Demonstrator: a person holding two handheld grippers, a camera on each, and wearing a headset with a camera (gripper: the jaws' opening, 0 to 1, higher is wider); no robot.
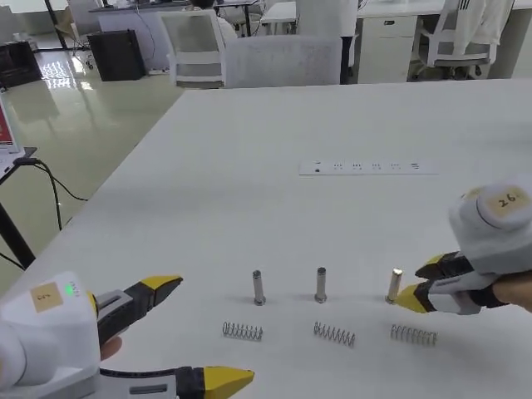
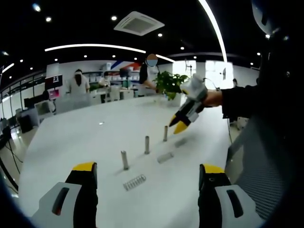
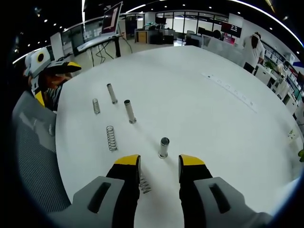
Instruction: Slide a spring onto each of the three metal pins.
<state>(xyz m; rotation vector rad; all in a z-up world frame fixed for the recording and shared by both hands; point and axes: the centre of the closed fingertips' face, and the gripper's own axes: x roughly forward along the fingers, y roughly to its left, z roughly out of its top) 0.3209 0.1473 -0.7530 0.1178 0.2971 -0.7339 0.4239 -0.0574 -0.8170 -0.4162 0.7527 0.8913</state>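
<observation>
Crowding the rightmost upright steel pin point(image 1: 395, 285), yellow-tipped right gripper point(image 1: 418, 283) narrowly parted, empty.
A three-o'clock nudge risked toppling it; left gripper point(image 1: 206, 331) gaped wide.

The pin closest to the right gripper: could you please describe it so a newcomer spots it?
On the white table, three upright metal pins stand in a row, springs lying in front. It is the end pin, alone beside the yellow jaws of the right gripper.

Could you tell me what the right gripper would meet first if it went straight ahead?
Probably the nearest metal pin, standing upright just ahead of the right gripper, in line with the gap between its open jaws.
</observation>
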